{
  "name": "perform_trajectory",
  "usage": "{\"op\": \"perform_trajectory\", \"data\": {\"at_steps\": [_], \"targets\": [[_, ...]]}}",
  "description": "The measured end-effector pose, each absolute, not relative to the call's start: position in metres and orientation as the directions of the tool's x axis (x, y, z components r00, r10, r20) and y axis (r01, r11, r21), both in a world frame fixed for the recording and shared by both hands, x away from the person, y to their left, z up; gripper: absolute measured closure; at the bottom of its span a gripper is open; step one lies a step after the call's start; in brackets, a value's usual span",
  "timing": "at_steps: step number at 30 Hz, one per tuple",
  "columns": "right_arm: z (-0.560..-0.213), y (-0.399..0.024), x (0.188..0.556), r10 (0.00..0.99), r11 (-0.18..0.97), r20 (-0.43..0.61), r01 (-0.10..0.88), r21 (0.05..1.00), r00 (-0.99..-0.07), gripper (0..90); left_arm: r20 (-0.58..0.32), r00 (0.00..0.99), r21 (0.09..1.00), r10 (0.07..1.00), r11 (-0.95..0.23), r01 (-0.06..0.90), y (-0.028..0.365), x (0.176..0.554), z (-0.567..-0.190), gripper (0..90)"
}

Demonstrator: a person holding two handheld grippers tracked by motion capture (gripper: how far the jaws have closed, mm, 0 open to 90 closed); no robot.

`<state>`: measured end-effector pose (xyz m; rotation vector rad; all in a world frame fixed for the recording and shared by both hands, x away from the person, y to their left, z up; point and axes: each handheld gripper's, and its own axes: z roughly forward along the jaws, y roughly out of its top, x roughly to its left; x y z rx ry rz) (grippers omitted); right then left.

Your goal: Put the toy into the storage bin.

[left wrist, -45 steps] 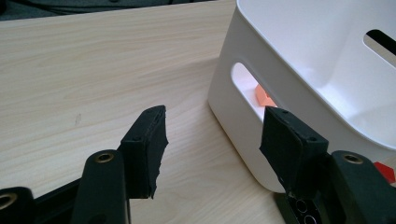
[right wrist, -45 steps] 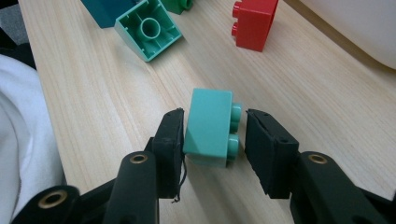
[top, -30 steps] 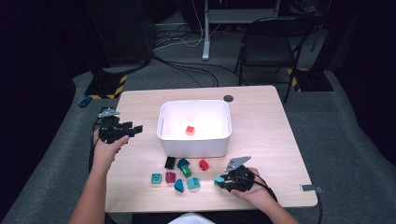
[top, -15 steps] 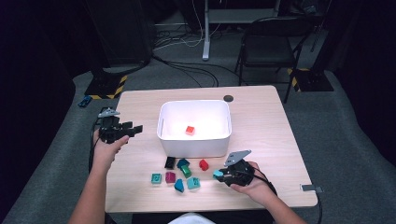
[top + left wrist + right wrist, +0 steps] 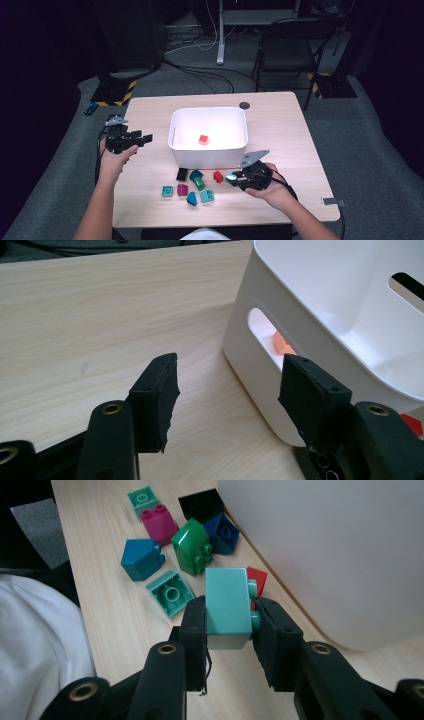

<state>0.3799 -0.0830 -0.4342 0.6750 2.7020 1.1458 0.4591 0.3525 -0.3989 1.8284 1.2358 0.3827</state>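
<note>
Clamping light-teal block (image 5: 228, 607) tight, right claw (image 5: 229, 617); left claw (image 5: 227, 385) half-open, empty, beside white bin (image 5: 350, 320).

White bin (image 5: 208, 150) holding red block (image 5: 203, 139), loose blocks (image 5: 192, 186) nearby

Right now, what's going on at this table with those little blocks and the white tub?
A person sits at the table with a gripper in each hand. The right gripper has its fingers shut on a light teal block, held just off the wood in front of the white tub. The left gripper rests beside the tub's left wall, fingers apart with nothing between them. One orange-red block already lies in the tub; a handful of loose blocks sit in front of it.
</note>
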Motion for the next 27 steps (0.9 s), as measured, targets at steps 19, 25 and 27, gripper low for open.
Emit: {"op": "perform_trajectory", "data": {"at_steps": [19,25,27], "targets": [[-0.379,-0.081,0.403,0.45,0.576,0.043,0.327,0.749,-0.892,67.2,-0.213,0.46,0.784,0.862,-0.13,0.607,0.352,0.462,-0.403,33.2],[-0.365,-0.079,0.409,0.452,0.573,0.031,0.317,0.756,-0.892,67.1,-0.205,0.443,0.792,0.873,-0.119,0.599,0.353,0.463,-0.403,25.2],[-0.36,-0.078,0.411,0.46,0.565,0.033,0.321,0.76,-0.887,67.2,-0.207,0.442,0.79,0.873,-0.118,0.602,0.354,0.463,-0.402,24.6]]}}
